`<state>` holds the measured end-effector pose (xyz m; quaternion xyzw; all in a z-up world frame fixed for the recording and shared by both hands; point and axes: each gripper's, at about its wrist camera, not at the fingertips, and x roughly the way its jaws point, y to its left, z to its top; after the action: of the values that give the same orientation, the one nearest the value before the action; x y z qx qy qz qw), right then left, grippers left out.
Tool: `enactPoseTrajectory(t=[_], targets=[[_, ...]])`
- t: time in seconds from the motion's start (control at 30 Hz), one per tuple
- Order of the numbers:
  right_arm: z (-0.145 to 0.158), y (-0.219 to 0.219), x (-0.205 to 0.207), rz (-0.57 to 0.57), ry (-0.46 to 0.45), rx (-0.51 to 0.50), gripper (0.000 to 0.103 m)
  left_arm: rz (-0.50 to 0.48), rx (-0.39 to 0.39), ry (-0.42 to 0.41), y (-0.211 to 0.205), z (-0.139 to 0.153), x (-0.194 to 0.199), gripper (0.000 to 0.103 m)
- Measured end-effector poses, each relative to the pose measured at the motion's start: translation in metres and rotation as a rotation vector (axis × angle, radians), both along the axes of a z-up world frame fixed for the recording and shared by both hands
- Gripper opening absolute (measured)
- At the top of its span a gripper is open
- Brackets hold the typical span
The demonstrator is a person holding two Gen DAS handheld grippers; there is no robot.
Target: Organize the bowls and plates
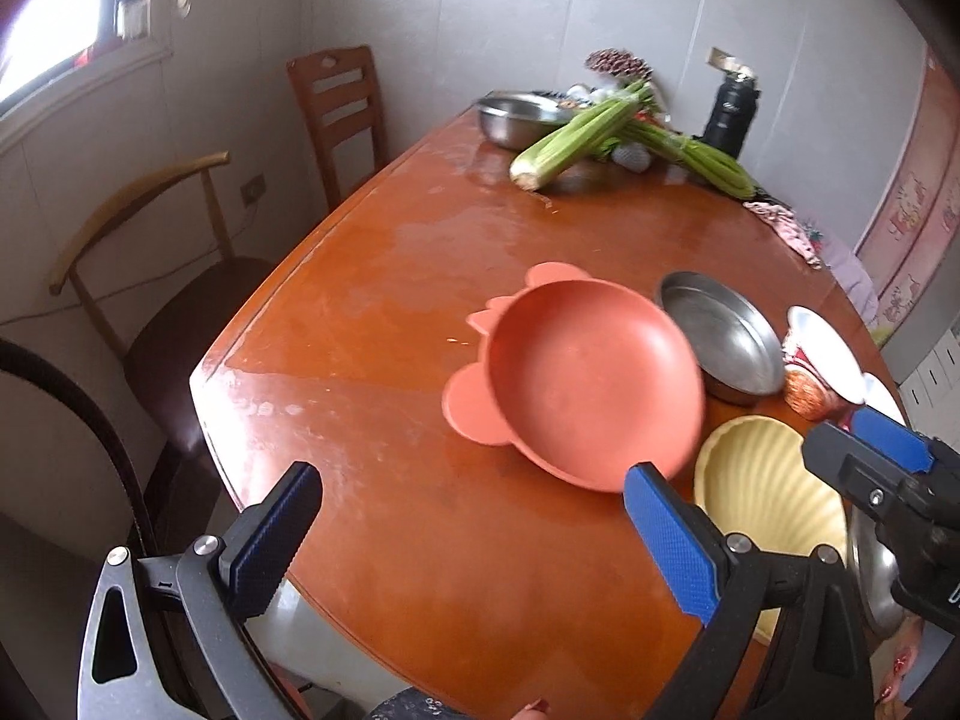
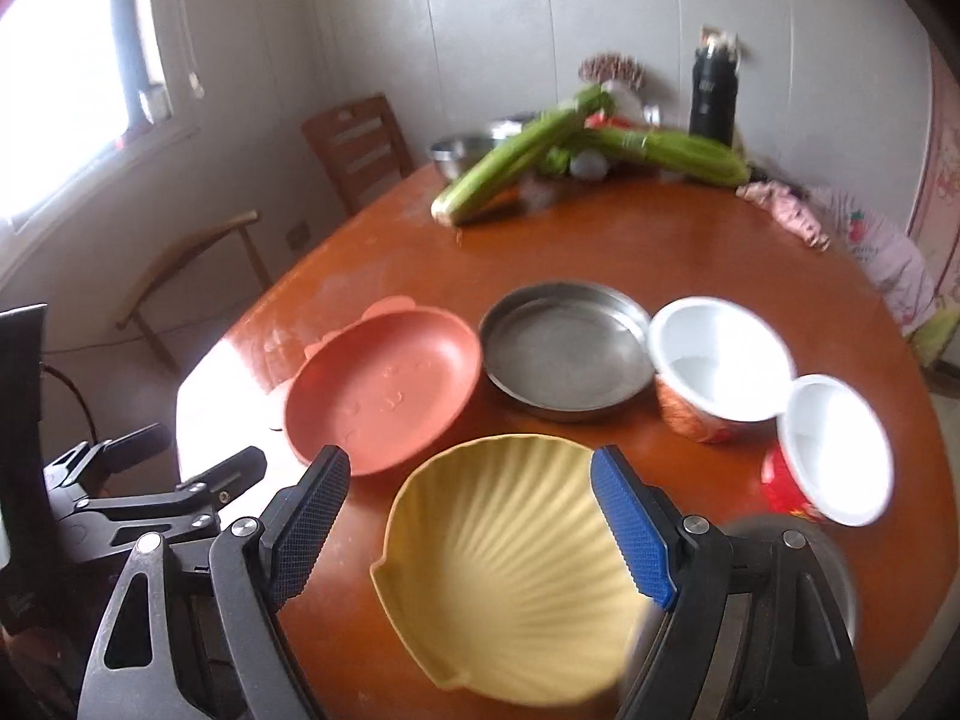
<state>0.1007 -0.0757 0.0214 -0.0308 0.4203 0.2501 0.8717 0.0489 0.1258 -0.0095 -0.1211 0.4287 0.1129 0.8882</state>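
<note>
A salmon bear-shaped plate [image 1: 588, 384] [image 2: 384, 384] lies on the brown table [image 1: 372, 360]. Right of it is a steel plate [image 1: 720, 336] [image 2: 564, 348], then two white-lined bowls [image 2: 714, 366] [image 2: 834, 450]. A yellow shell-shaped plate [image 2: 510, 564] [image 1: 762, 480] lies nearest, with a steel dish [image 1: 879, 570] beside it. My left gripper [image 1: 468, 534] is open and empty above the table's near edge, left of the salmon plate. My right gripper [image 2: 468, 516] is open, its fingers straddling the yellow plate from above.
Celery stalks [image 1: 576, 138], a steel bowl [image 1: 516, 117], a black bottle [image 1: 729, 117] and cloth [image 2: 840, 228] crowd the far end of the table. Two chairs [image 1: 342, 114] [image 1: 150, 276] stand on the left by the wall.
</note>
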Motion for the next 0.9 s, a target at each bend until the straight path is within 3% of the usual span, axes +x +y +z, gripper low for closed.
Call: enactPoseTrajectory(t=[0.23, 0.33, 0.5, 0.57, 0.73, 0.83, 0.9], targets=[[-0.021, 0.033, 0.029, -0.008, 0.042, -0.052, 0.083, 0.007, -0.067, 0.041, 0.028, -0.015, 0.026, 0.101], [-0.032, 0.040, 0.039, -0.011, 0.090, -0.043, 0.074, -0.017, -0.097, 0.067, 0.033, -0.023, 0.036, 0.101], [-0.046, 0.050, 0.050, -0.016, 0.117, -0.074, 0.070, -0.034, -0.107, 0.105, 0.032, -0.035, 0.051, 0.100], [-0.051, 0.051, 0.055, -0.019, 0.136, -0.079, 0.061, -0.047, -0.111, 0.104, 0.030, -0.036, 0.055, 0.097], [-0.059, 0.054, 0.063, -0.025, 0.160, -0.087, 0.049, -0.075, -0.158, 0.107, 0.033, -0.040, 0.064, 0.073], [-0.060, 0.056, 0.064, -0.018, 0.150, -0.096, 0.047, -0.076, -0.153, 0.103, 0.034, -0.040, 0.069, 0.064], [-0.062, 0.057, 0.066, -0.021, 0.156, -0.103, 0.046, -0.087, -0.178, 0.098, 0.035, -0.040, 0.071, 0.050]])
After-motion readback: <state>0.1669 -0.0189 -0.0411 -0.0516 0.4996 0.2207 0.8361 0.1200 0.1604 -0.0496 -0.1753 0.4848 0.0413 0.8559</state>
